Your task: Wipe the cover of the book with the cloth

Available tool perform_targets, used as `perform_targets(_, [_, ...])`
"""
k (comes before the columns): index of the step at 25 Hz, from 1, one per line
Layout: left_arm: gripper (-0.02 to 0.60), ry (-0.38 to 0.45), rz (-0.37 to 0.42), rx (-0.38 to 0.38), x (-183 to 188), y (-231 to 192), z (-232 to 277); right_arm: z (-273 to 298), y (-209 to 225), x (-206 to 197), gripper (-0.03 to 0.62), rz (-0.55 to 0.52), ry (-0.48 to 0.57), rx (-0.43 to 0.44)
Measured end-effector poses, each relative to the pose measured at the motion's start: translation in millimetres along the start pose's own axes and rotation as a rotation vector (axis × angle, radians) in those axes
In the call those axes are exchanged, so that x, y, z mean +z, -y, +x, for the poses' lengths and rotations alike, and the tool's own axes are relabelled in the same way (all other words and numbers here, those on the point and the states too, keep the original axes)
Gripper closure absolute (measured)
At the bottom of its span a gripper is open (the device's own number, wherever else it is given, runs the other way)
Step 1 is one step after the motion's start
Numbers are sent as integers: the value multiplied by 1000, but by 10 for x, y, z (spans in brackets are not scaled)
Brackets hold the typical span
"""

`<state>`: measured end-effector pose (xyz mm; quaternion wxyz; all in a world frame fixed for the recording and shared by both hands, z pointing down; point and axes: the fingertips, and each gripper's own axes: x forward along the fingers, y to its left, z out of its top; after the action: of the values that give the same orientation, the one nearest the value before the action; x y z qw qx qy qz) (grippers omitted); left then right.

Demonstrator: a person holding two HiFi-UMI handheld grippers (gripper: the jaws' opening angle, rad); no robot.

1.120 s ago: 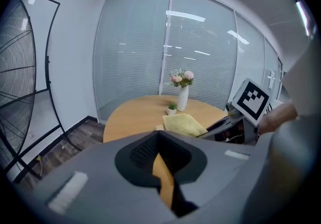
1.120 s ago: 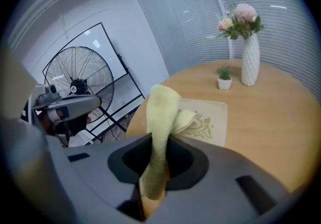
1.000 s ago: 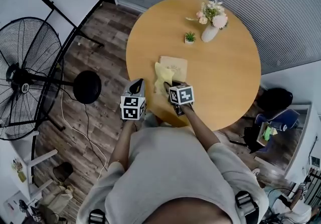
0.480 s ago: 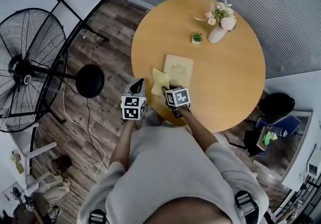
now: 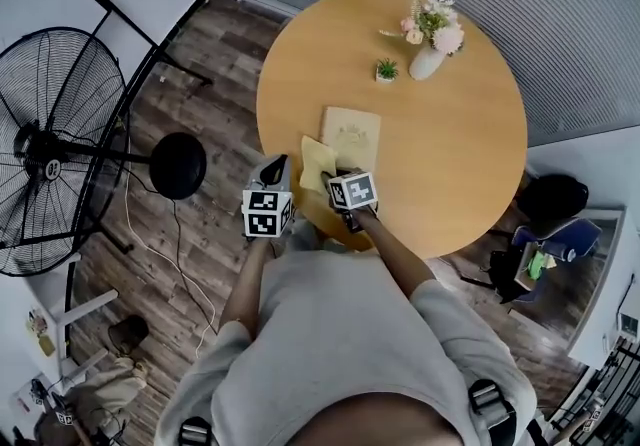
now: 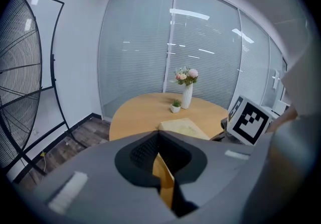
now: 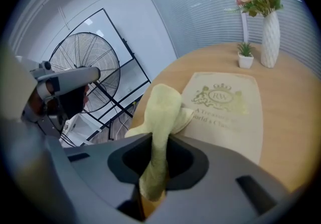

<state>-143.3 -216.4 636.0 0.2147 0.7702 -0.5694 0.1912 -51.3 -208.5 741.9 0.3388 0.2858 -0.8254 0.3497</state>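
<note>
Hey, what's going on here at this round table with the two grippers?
A person stands at the round wooden table with a gripper in each hand. The right gripper is shut on a yellow cloth, whose free end rests at the near left corner of the beige book lying flat on the table. The left gripper is shut with nothing in it, held by the table's edge. A vase of flowers and a small potted plant stand farther back.
</note>
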Motion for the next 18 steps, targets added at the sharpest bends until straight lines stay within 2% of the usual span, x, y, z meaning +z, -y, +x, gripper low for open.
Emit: perform_targets(18, [572, -10, 54, -76, 103, 253, 192, -262, 308, -155, 516, 73, 17, -33])
